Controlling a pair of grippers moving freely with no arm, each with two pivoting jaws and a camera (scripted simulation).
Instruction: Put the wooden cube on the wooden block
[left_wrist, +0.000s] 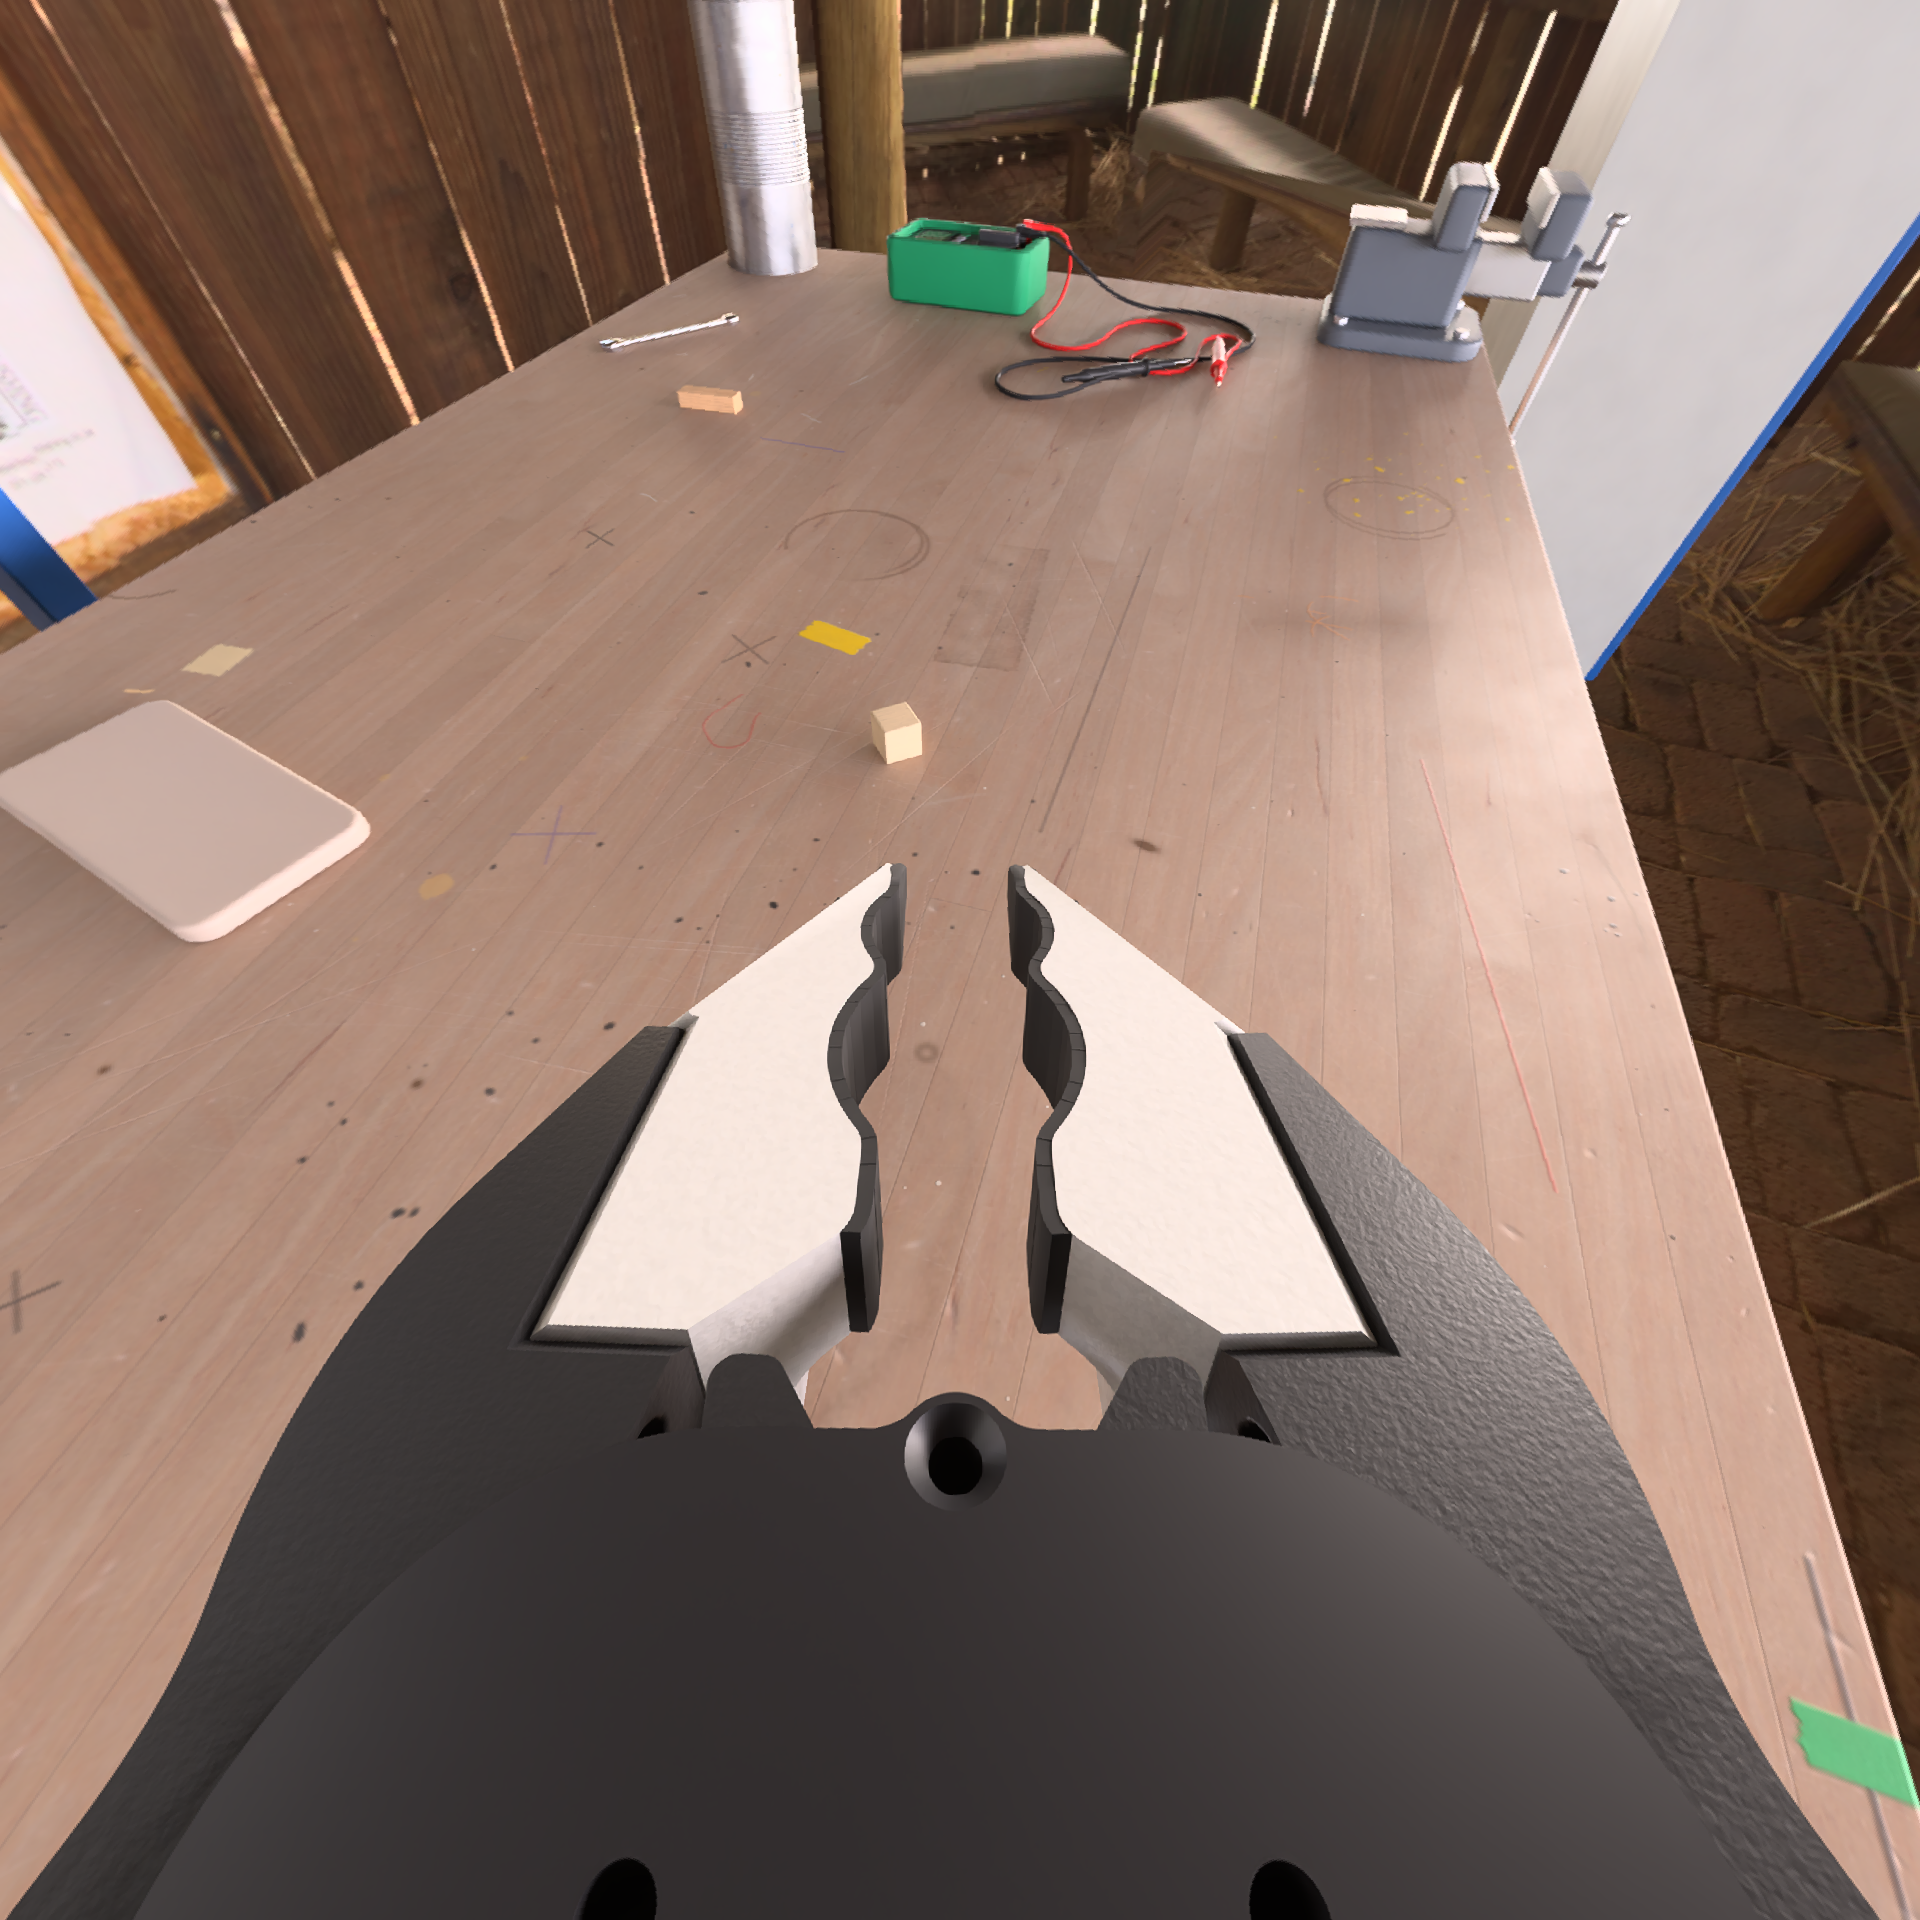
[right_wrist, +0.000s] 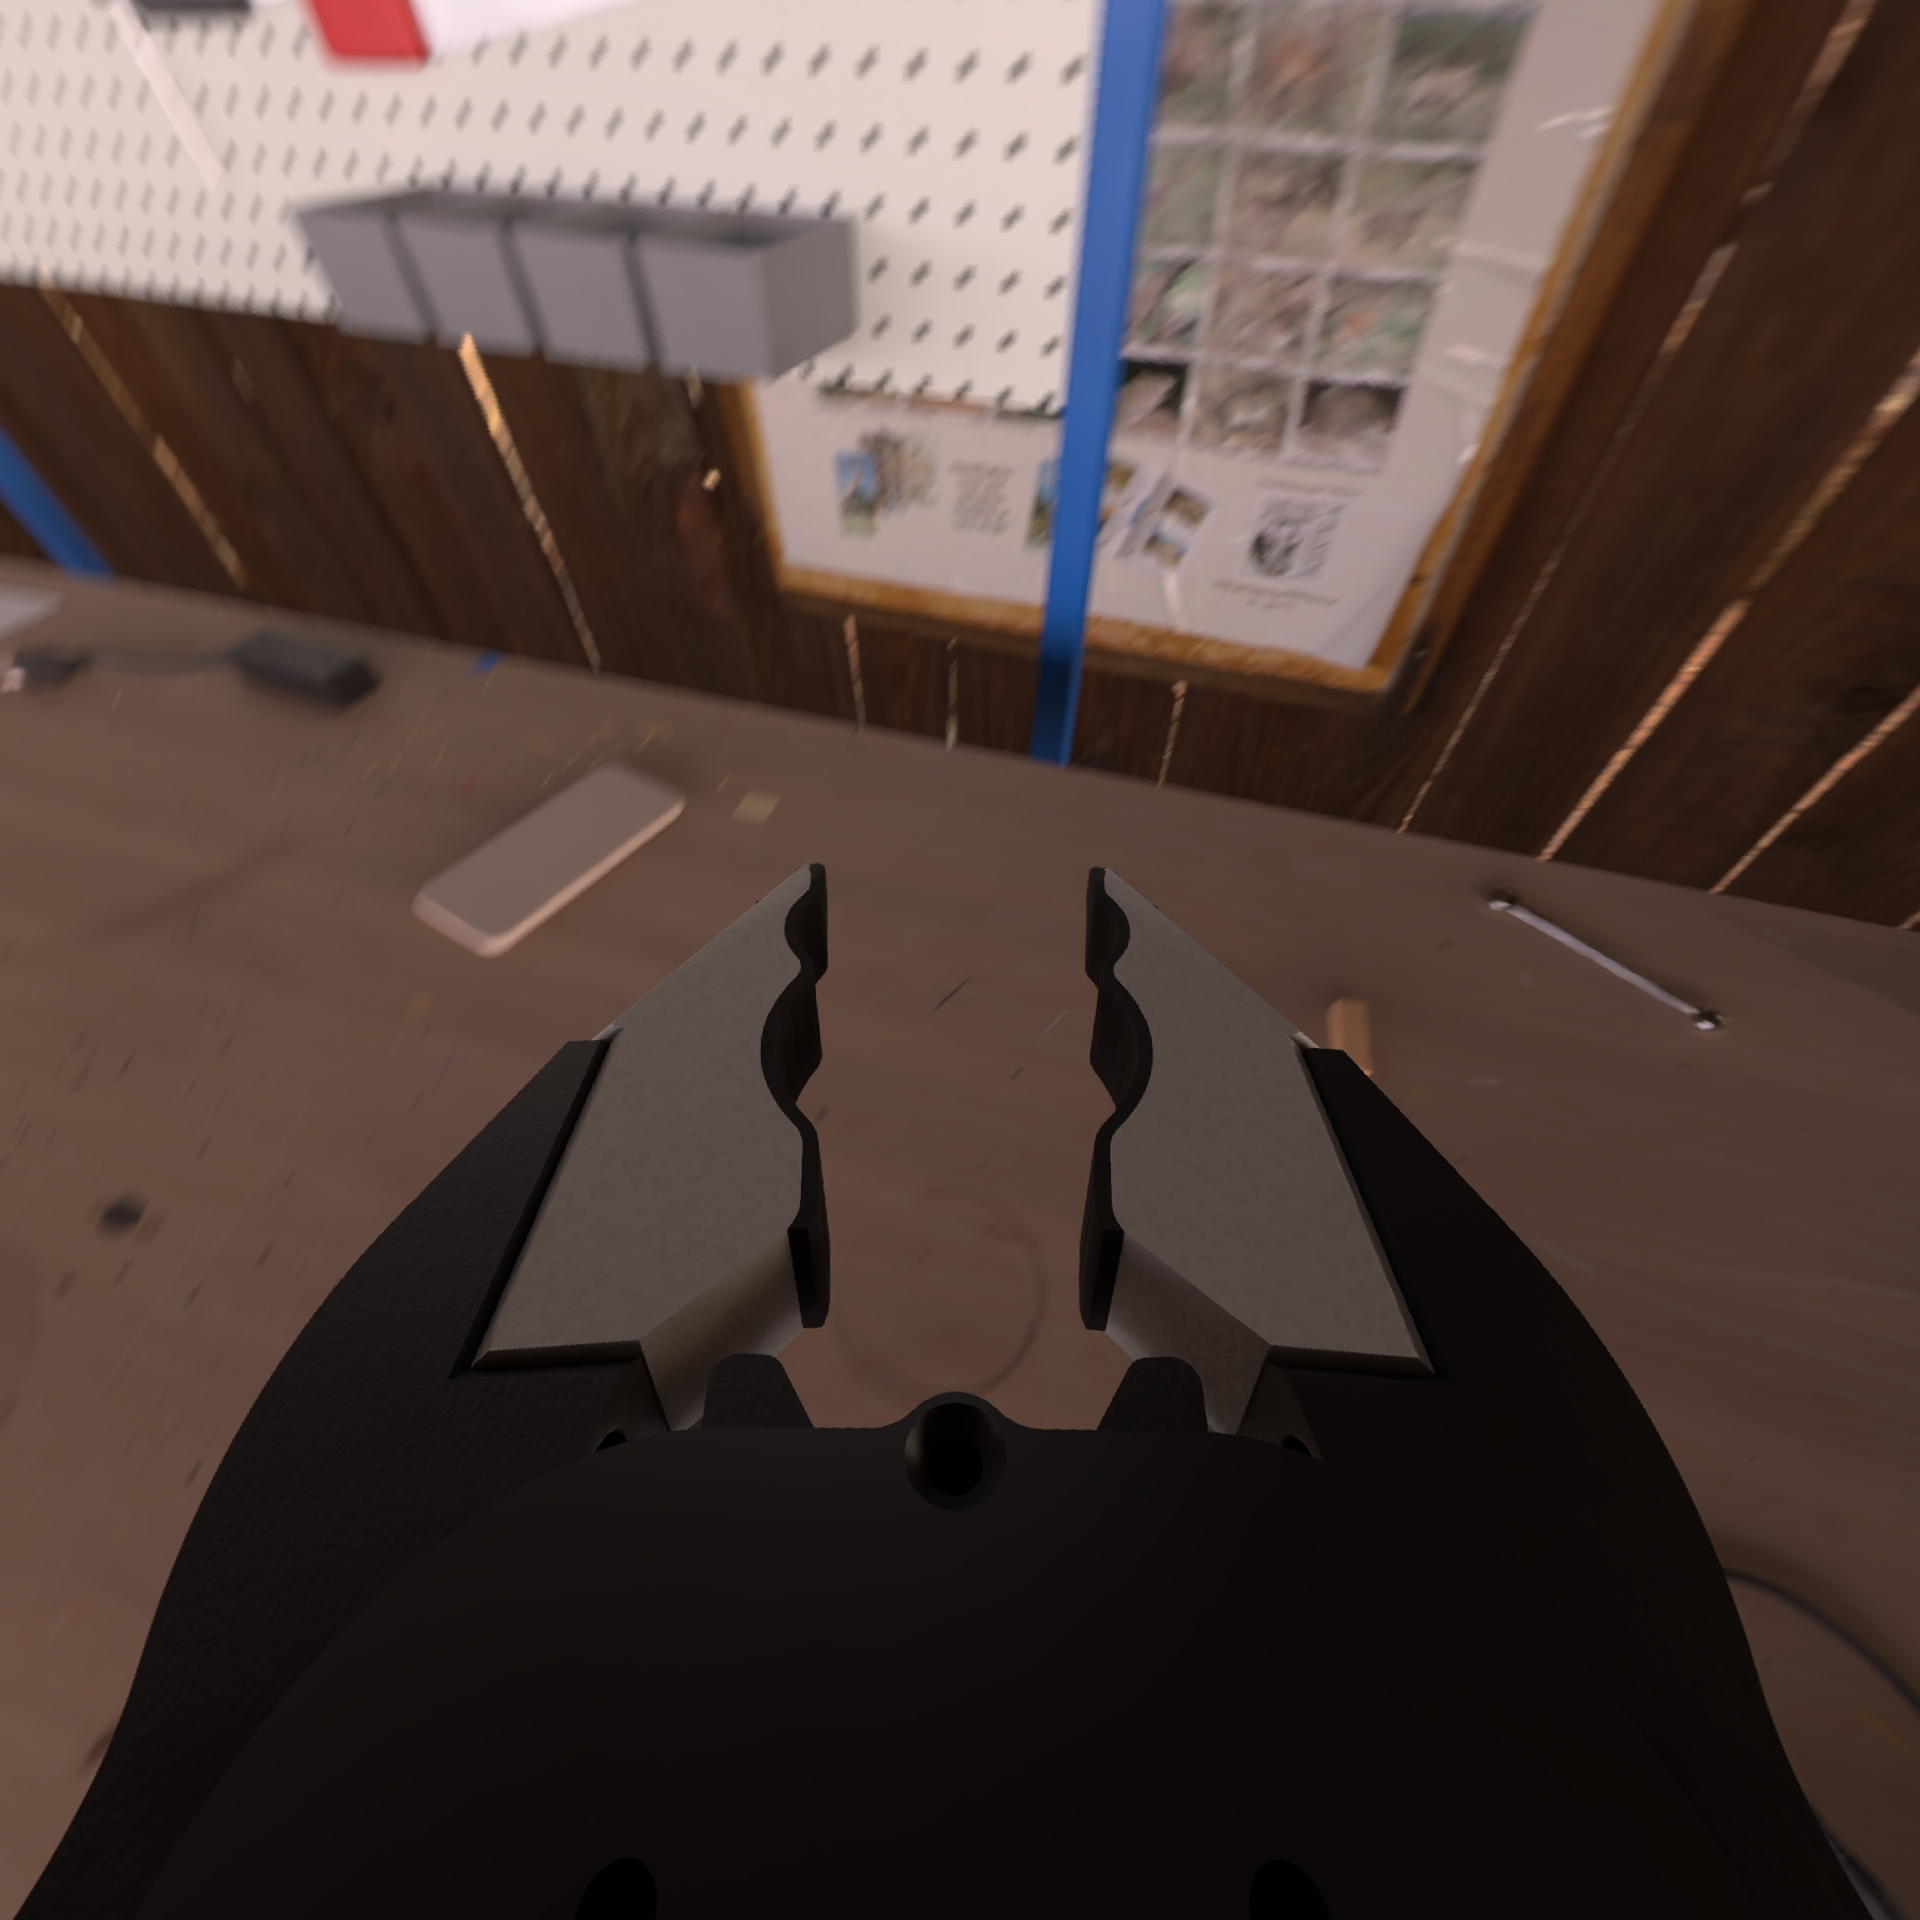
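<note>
In the left wrist view a small pale wooden cube (left_wrist: 897, 732) sits on the wooden table (left_wrist: 1195, 810), a short way ahead of my left gripper (left_wrist: 956, 883), which is open and empty above the table. A flat wooden block (left_wrist: 711, 399) lies farther back to the left. In the right wrist view my right gripper (right_wrist: 956, 883) is open and empty over the table; a sliver of the wooden block (right_wrist: 1351, 1023) shows just right of its right finger (right_wrist: 1226, 1091). The cube is not seen there.
A pale flat slab (left_wrist: 187, 816) lies at left, also in the right wrist view (right_wrist: 551, 857). A wrench (left_wrist: 670, 332), green box (left_wrist: 966, 265) with red and black leads (left_wrist: 1132, 353), grey vise (left_wrist: 1444, 270) and metal cylinder (left_wrist: 753, 135) stand at the back. The table edge (left_wrist: 1621, 831) runs on the right.
</note>
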